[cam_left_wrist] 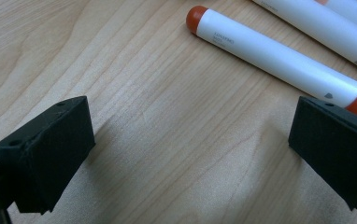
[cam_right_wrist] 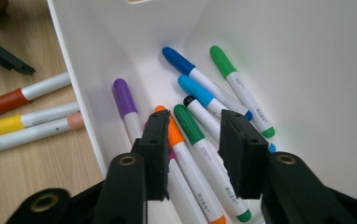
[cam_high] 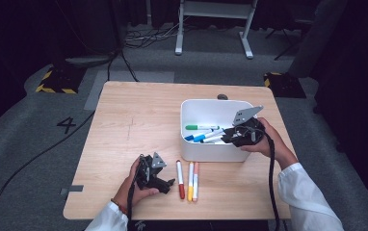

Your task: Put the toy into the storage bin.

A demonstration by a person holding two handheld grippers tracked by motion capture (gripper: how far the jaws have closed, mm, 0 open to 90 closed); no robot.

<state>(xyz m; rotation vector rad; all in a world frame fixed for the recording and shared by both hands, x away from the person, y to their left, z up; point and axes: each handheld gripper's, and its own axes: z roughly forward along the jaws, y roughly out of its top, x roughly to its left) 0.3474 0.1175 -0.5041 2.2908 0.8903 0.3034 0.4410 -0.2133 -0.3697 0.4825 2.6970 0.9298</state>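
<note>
Your right gripper (cam_right_wrist: 193, 140), jaws narrow, straddles the green marker (cam_right_wrist: 209, 163) lying lengthwise inside the bin (cam_right_wrist: 317, 84); your left gripper (cam_left_wrist: 186, 154) gapes wide.

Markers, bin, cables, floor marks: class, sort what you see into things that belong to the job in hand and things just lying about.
Belongs to the job:
white bin
markers in the bin
three markers on the table
left gripper
right gripper

Just lying about:
cables on the floor
number 4 on the floor
grey tape
</note>
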